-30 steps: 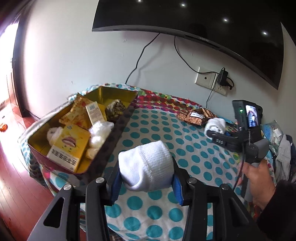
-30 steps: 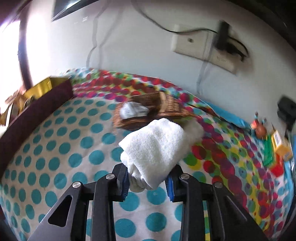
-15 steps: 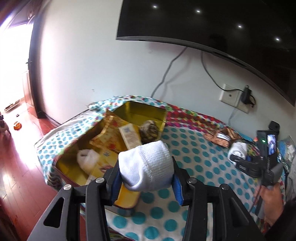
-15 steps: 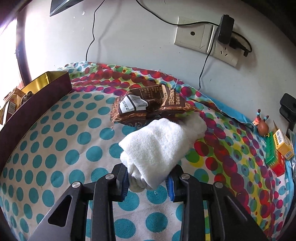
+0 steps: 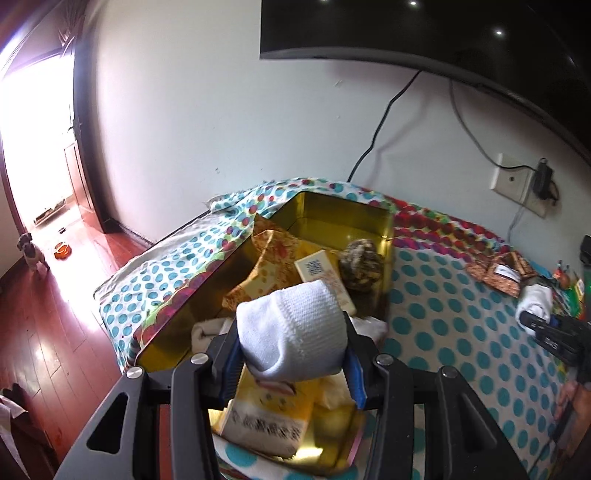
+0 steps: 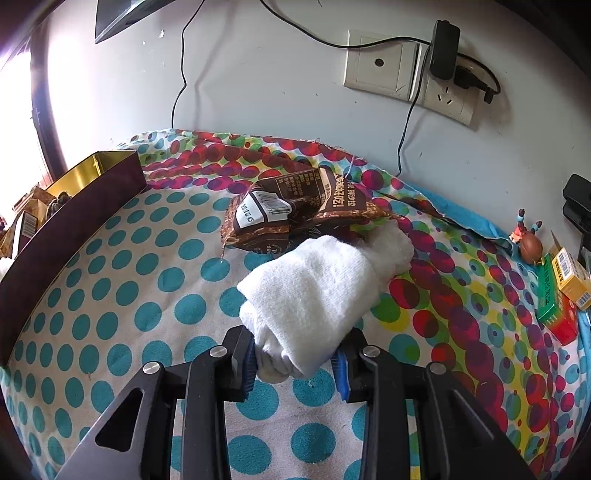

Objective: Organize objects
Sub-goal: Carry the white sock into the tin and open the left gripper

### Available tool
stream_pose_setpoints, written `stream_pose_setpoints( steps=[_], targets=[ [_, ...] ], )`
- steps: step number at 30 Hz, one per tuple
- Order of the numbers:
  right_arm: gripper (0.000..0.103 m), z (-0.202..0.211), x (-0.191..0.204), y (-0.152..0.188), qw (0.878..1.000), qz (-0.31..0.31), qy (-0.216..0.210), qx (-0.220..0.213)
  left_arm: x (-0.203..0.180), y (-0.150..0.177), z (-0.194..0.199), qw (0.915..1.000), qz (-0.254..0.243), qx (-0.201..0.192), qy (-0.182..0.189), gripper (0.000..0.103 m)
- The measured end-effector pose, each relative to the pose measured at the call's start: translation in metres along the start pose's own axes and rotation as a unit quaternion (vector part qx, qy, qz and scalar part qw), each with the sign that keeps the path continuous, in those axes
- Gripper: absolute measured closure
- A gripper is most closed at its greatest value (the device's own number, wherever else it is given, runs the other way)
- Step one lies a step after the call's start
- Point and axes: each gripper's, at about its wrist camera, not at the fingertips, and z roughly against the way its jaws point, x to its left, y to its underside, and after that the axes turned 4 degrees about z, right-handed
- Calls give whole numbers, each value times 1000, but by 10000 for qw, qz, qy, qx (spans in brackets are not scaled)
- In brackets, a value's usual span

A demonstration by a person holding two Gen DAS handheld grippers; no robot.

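My left gripper (image 5: 291, 354) is shut on a rolled white sock (image 5: 291, 332) and holds it above the near end of a gold tin box (image 5: 343, 210). The box holds yellow packets (image 5: 266, 410), a small carton (image 5: 321, 273), a dark brown bundle (image 5: 360, 264) and white cloth. My right gripper (image 6: 295, 363) is shut on another rolled white towel-like sock (image 6: 314, 284), low over the dotted tablecloth (image 6: 110, 288). A brown snack packet (image 6: 295, 206) lies just beyond it. The right gripper and its sock (image 5: 535, 301) show at the right edge of the left wrist view.
The box's dark outer wall (image 6: 74, 218) runs along the left in the right wrist view. Small boxes (image 6: 565, 288) and a little figurine (image 6: 530, 243) lie at the right. A wall socket (image 6: 406, 70) with cables is behind. A TV (image 5: 443, 33) hangs above; a small dog (image 5: 31, 251) stands on the wooden floor.
My left gripper has carried its sock leftwards from over the dotted cloth to above the gold box. The right gripper has kept still with its sock.
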Motion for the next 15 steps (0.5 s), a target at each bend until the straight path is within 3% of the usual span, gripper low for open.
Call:
stream_pose_setpoints(
  steps=[15],
  targets=[
    [72, -2, 2, 0, 10000, -40, -14, 43, -6, -16, -36, 9994, -149, 152, -275, 57]
  ],
)
